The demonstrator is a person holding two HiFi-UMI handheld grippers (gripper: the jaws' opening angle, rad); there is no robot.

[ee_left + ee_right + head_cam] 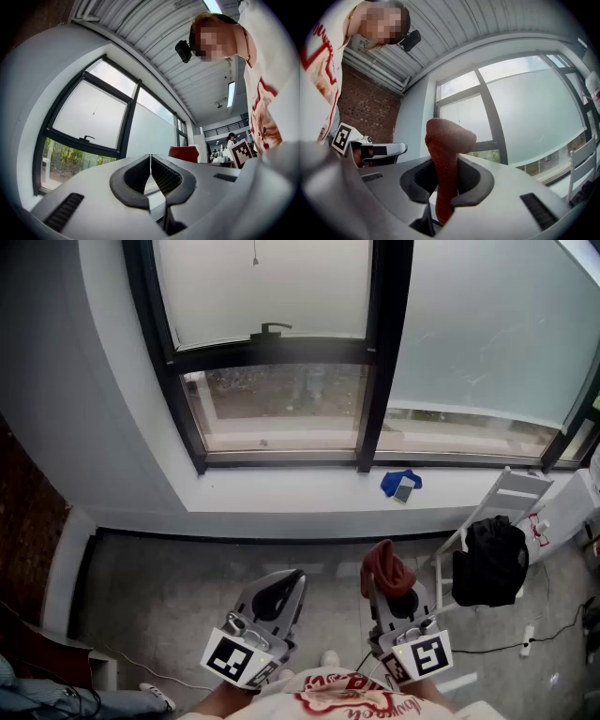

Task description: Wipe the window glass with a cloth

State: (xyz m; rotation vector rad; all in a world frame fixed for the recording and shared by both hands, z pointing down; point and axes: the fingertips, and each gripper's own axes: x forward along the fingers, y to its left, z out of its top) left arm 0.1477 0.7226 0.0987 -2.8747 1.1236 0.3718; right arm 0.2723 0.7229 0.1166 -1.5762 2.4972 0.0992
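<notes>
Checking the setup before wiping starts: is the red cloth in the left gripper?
No, the right gripper clamps the red cloth, while the left gripper is shut and empty.

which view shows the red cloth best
The right gripper view: the red knitted cloth stands large, pinched in the right tool. The head view shows it small, atop that tool; the left gripper view catches only a red patch.

Soft daylight enters through the window [272, 292] ahead of the left gripper [281, 589] and right gripper [386, 583]; its frosted panes glow white, without hard shadows. The floor [159, 596] under them is dimmer. Both gripper views bulge, with black corners. A lamp [213, 4] above the left gripper glares.
</notes>
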